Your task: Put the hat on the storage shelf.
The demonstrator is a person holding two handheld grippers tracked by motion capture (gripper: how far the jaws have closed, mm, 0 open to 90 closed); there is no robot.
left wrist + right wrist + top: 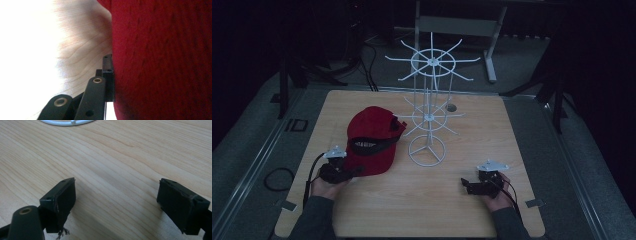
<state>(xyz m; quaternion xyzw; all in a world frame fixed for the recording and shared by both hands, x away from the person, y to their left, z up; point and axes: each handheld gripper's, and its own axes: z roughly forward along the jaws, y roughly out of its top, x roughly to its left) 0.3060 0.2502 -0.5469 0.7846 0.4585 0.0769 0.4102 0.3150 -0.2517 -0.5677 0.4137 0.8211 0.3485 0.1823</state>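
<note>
- A red cap lies on the left half of the wooden table, just left of a white wire rack that stands near the middle.
- The rack has a round ring base, a pole and two tiers of spokes sticking out all around.
- The left gripper is right at the cap's near edge, held in the left hand.
- In the left gripper view one black jaw presses flat against red fabric. The other jaw is hidden behind the cloth, so it looks clamped on the cap's edge, but honestly I can't tell for sure.
- The right gripper sits low over bare wood at the right, well apart from the cap, pointing left.
- In the right gripper view its jaws are spread wide with nothing between them, just wood grain, and the ring base peeks in at the top.
</note>
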